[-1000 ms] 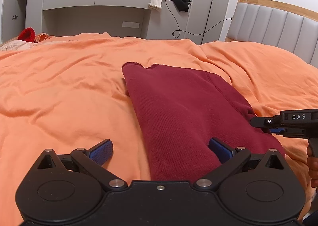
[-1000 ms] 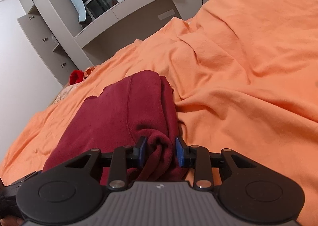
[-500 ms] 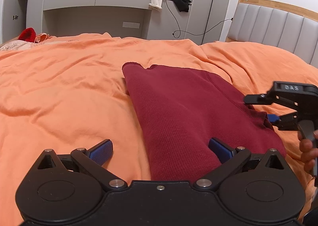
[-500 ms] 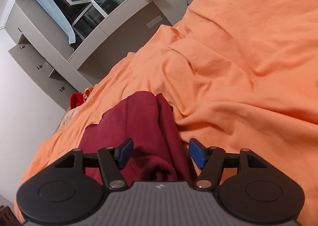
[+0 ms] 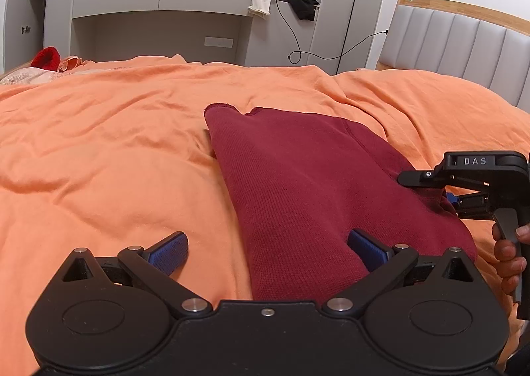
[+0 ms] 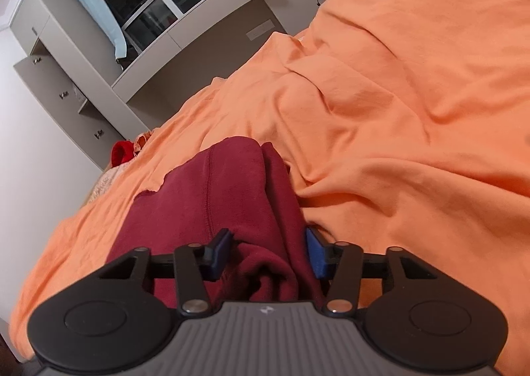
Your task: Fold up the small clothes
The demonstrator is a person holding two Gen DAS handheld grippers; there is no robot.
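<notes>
Closing around bunched maroon garment (image 6: pixel 232 197), right claw (image 6: pixel 268 255); left claw (image 5: pixel 265 250) spread over orange bedspread (image 5: pixel 99 161).

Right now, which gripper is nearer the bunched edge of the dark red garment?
Right. The right gripper is closing around the bunched edge; the left gripper stands open at the garment's near end.

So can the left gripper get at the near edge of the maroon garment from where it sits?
Probably yes: the left gripper is open over the maroon garment's near-left edge, nothing between; the closing right gripper works its far side.
</notes>
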